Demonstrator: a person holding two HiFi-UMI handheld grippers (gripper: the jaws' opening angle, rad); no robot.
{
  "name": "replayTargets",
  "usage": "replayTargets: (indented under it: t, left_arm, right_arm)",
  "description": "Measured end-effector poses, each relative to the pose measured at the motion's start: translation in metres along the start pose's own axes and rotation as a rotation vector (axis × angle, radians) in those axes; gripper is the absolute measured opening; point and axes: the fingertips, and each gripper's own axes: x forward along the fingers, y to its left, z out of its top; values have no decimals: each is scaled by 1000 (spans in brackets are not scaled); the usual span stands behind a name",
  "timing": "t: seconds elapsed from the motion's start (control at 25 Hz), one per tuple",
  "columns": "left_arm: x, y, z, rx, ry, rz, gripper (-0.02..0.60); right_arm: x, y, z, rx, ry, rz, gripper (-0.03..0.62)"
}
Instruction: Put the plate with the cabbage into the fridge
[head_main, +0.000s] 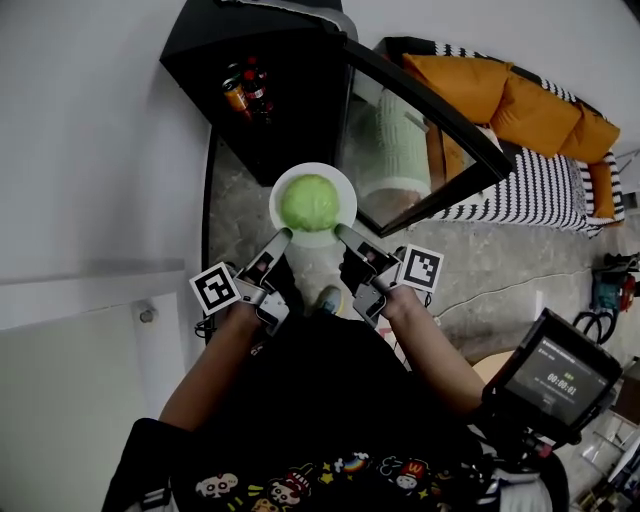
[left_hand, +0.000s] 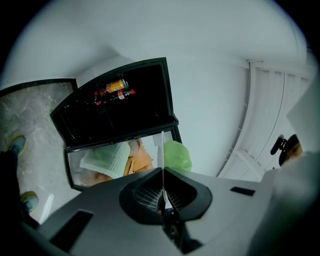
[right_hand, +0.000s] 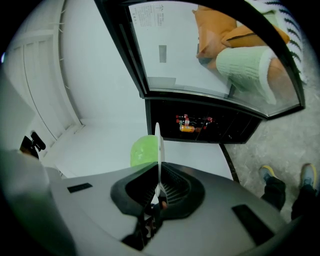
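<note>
A white plate (head_main: 342, 187) carries a green cabbage (head_main: 309, 202) in front of the open black fridge (head_main: 270, 85). My left gripper (head_main: 281, 238) is shut on the plate's near-left rim, and my right gripper (head_main: 342, 233) is shut on its near-right rim. In the left gripper view the plate (left_hand: 162, 150) shows edge-on between the jaws with the cabbage (left_hand: 177, 156) to its right. The right gripper view shows the plate (right_hand: 158, 145) edge-on too, with the cabbage (right_hand: 143, 150) on its left.
The fridge's glass door (head_main: 420, 130) stands swung open to the right. Bottles (head_main: 246, 90) sit on a shelf inside the fridge. A striped sofa with orange cushions (head_main: 530, 110) is at the far right. A white wall (head_main: 90, 130) lies to the left. A device with a screen (head_main: 555, 375) is at lower right.
</note>
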Motion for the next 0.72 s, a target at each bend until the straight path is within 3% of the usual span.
replayTargets:
  t: [0.72]
  left_arm:
    - [11, -4, 2, -37, 41, -23, 9]
  right_arm:
    - [-2, 5, 6, 8, -51, -18, 17]
